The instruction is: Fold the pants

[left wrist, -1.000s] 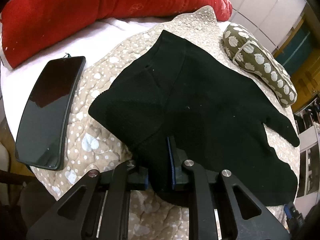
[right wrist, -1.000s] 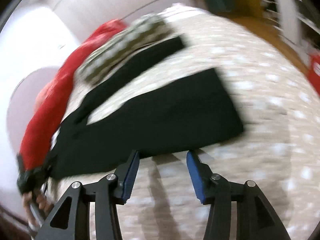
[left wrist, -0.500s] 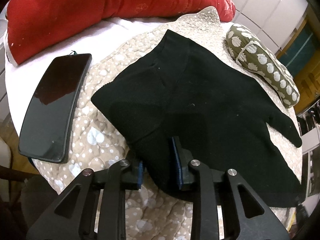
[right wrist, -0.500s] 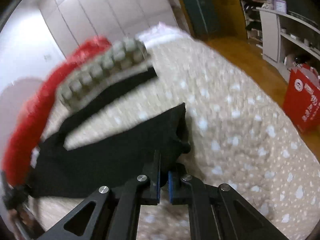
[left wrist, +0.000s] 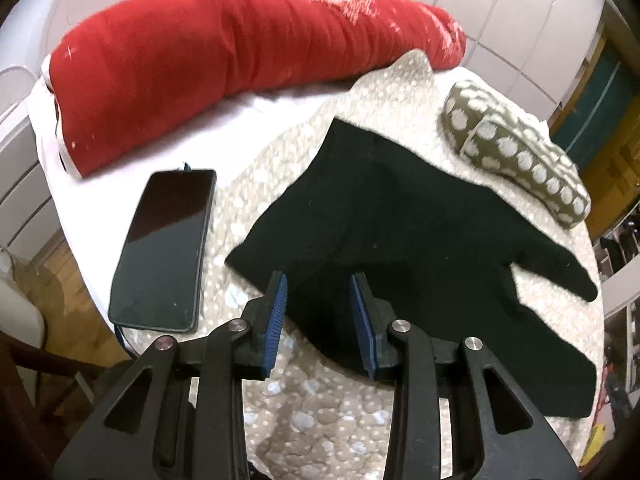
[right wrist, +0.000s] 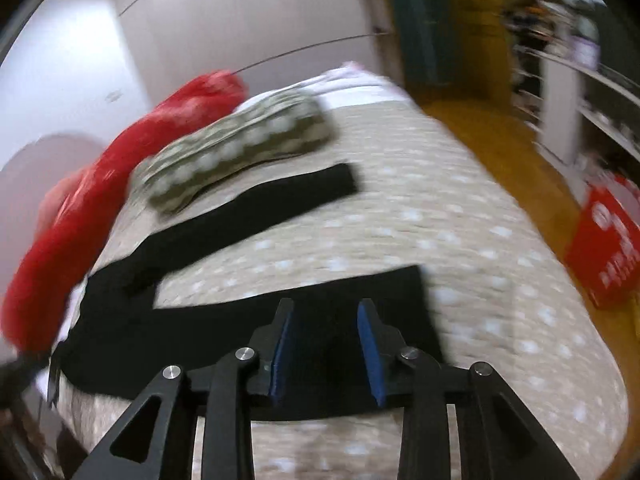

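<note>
— Pants [left wrist: 404,240] first: where do they lie from your seat?

— On the dotted quilt [left wrist: 320,408], black, spread flat. Going left to right in my left wrist view: a phone [left wrist: 164,248] on the white sheet to the left, then the waist end near me, then the two legs running off right, split apart. A red bolster [left wrist: 224,64] sits far behind and a spotted olive cushion [left wrist: 516,156] far right, just beside the far leg.

— And your tools?

— My left gripper [left wrist: 318,312] is open, jaws spread over the near waist edge, clamping nothing. My right gripper [right wrist: 326,340] is open too, jaws apart above the near leg by its cuff, holding nothing. That view is blurred, so I cannot tell whether the pads touch cloth.

— How will the fabric behave?

— I judge it a soft, light knit: limp, no stiffness, so it will sag and drag on the quilt rather than slide clean. Not fragile. I would pinch it at the waist corner with the left and the cuff hem with the right, taking both layers at the very edge, so the near leg can carry over onto the far one without bunching.
</note>
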`<act>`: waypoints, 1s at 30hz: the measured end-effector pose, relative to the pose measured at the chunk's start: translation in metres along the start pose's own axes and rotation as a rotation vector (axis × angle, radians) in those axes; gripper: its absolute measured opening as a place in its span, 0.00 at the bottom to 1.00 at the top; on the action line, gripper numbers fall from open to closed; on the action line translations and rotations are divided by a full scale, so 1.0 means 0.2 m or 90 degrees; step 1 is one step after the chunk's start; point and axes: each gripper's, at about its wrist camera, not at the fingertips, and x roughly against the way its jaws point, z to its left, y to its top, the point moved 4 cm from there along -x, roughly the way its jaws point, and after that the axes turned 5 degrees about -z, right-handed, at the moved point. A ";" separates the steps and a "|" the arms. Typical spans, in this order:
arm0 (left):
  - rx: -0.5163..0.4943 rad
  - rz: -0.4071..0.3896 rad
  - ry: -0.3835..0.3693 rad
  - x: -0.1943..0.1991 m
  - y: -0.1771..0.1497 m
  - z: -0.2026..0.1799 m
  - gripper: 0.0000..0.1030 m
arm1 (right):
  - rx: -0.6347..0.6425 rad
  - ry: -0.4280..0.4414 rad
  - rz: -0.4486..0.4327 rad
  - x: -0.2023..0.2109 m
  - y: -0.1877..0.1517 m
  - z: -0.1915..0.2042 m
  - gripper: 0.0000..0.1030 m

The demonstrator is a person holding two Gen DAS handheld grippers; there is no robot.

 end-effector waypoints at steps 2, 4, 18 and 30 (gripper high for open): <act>0.002 -0.009 -0.005 0.03 0.02 -0.01 0.36 | 0.026 0.019 0.000 -0.03 -0.01 0.10 0.31; -0.003 -0.015 -0.015 0.02 0.04 -0.03 0.56 | 0.041 0.070 0.021 -0.08 -0.05 0.19 0.32; -0.056 0.065 -0.028 -0.44 0.07 -0.33 0.56 | 0.170 0.199 0.112 -0.46 0.00 0.69 0.40; -0.028 0.085 -0.050 -0.65 0.16 -0.29 0.57 | 0.447 0.318 0.106 -1.12 0.37 1.30 0.44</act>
